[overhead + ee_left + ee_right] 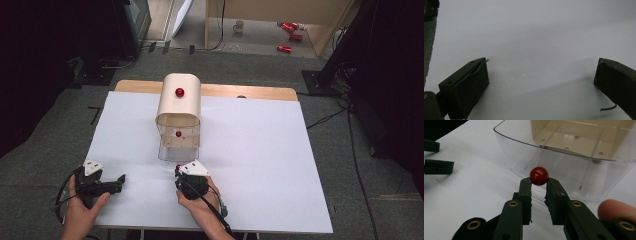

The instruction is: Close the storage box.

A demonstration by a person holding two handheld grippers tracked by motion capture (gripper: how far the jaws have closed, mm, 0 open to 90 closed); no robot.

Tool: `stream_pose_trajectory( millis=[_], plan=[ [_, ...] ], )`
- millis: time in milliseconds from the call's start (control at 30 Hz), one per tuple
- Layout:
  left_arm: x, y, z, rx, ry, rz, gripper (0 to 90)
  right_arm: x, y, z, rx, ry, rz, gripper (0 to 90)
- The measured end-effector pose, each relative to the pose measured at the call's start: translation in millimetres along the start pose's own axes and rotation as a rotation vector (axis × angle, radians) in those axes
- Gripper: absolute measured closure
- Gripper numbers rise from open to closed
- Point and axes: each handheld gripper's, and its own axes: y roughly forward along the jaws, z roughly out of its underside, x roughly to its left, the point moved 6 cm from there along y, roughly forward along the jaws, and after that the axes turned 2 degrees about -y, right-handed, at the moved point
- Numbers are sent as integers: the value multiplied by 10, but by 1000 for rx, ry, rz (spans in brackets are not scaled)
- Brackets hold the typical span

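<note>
A beige round-topped box (179, 107) stands at the middle back of the white table, with a red knob (179, 92) on its top. A clear plastic tray (574, 177) juts out of its front toward me and shows in the high view as the clear tray (172, 152). My right gripper (539, 183) is shut on a small red ball knob (539, 176) at the tray's near wall. In the high view the right gripper (178, 170) sits just in front of the tray. My left gripper (541, 75) rests open on the bare sheet, at the near left as the left gripper (121, 179).
The white table sheet (260, 165) stretches wide to the right of the box. Another small red ball (178, 133) shows in the box's opening. On the floor beyond the table lie a mug (239, 26) and red cans (290, 27). A dark stand (107, 70) sits at the far left.
</note>
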Motion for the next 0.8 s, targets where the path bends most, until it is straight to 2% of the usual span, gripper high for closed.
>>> stream_pose_trajectory(
  millis=[800],
  plan=[
    [0,0,0,0,0,0,0,-203,304,-233,2,12,40,760]
  ],
)
